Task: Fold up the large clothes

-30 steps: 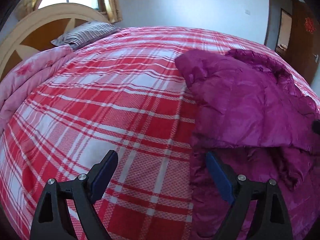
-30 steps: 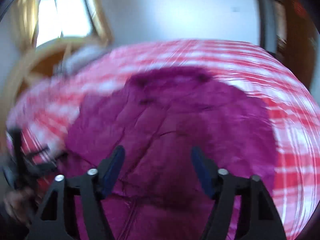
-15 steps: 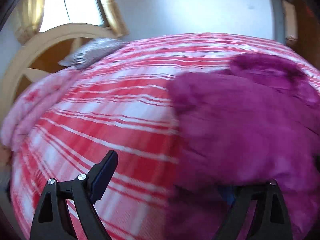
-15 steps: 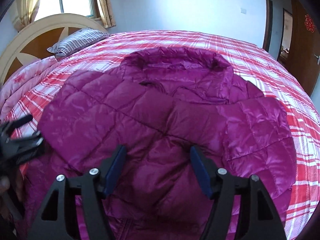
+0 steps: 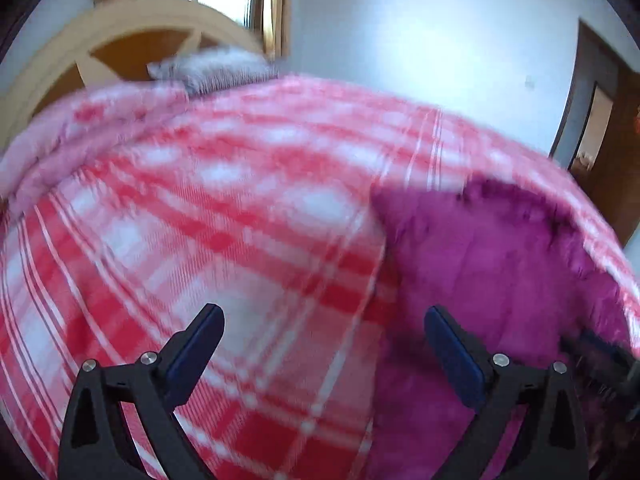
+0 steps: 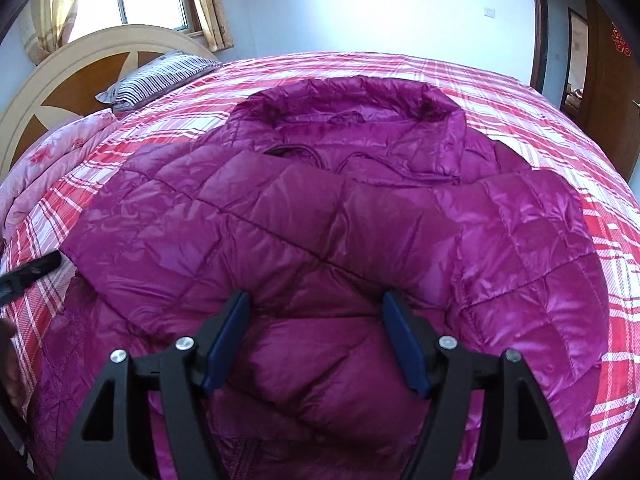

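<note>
- Lying spread on the bed (image 6: 520, 96): magenta quilted down jacket (image 6: 320, 220), collar toward the far wall, hem toward the camera.
- Folded across the jacket front: both sleeves, left sleeve (image 6: 192, 232) overlapping the right sleeve (image 6: 520, 240) near the chest centre.
- Covering the bed: red, pink and white plaid blanket (image 5: 208, 240), visible on both sides of the jacket.
- Right gripper (image 6: 316, 340): jaws spread, nothing between them, held just above the lower jacket front, below the edge of the folded sleeve.
- Left gripper (image 5: 324, 352): jaws spread wide, nothing pinched, positioned over the jacket's left edge; one blue pad over plaid blanket, the other over magenta fabric.
- Left wrist view: heavily motion-blurred; jacket (image 5: 500, 272) occupying the right part of the view, fine detail unreadable.
- Right wrist view, left edge: dark finger of the left gripper (image 6: 32, 270) just beside the cuff end of the left sleeve; contact cannot be determined.
- At the head of the bed: arched cream and brown headboard (image 6: 60, 80), striped pillow (image 6: 160, 76) and pink floral quilt (image 6: 52, 160) bunched along the bed's left side.
- Behind the headboard: window with yellow curtains (image 6: 208, 8).
- On the right: brown wooden door (image 6: 612, 92).
</note>
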The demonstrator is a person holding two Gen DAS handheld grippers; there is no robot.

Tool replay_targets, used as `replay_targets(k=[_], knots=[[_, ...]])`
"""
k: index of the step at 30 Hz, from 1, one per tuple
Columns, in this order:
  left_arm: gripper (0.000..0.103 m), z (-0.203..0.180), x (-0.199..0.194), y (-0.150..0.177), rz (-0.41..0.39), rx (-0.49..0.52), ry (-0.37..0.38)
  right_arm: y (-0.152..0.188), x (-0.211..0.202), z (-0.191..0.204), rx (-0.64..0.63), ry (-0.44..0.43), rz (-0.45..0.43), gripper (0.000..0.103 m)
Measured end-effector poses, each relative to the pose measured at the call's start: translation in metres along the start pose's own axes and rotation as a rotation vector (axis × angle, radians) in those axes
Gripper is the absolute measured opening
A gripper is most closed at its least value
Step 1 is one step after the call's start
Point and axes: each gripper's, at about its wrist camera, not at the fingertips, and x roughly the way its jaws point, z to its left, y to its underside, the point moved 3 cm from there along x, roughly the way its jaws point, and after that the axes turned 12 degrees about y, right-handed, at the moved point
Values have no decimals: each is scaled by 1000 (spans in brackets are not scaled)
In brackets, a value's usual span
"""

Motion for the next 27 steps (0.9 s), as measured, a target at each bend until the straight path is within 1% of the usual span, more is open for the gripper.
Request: replay_targets(k=[2,3,4,6,8,9,10,11,12,13,14,15,18,19,22,24,25,27], knots=[[101,-8,6,-26,-38,27,19,0,0,2,-9,11,-3,74],[101,-11,12,-34,-39,36,32,-1,0,4,-11,14,-3,74],[101,-16,30,-44,3,60,34,0,0,4,-13,16,-3,74],[101,-16,64,-53,64,98,-35,0,0,4,-12,14,-4,75],[101,-16,110,-55,147,171,-93,0,0,3,-11,12,-6,75],[101,-15,134,-51,191,238,-166,0,0,3,-9,11,-7,75],[101,-12,150,-45,222,291,-215,0,0,3,-8,10,-9,75],[102,-10,163,-42,235,329,-247,1,0,2,-8,11,-10,75],[102,-2,172,-42,236,340,-249,1,0,2,-7,10,-11,75],[102,4,172,-46,236,313,-234,1,0,2,-7,10,-12,75],[102,10,169,-49,236,297,-259,1,0,3,-9,11,-12,75],[102,18,163,-55,228,282,-309,1,0,3,-10,13,-12,75],[102,23,134,-64,149,271,-301,2,0,3,-7,10,-12,75],[102,18,118,-66,104,276,-299,2,0,3,-7,10,-13,76],[102,-7,91,-67,32,335,-281,1,1,5,-16,21,-13,76],[102,-31,81,-59,23,374,-245,1,1,5,-21,24,-13,77],[102,-44,79,-48,43,403,-219,1,1,5,-19,20,-14,77],[102,-56,84,-29,85,457,-218,1,1,3,-11,10,-14,77]])
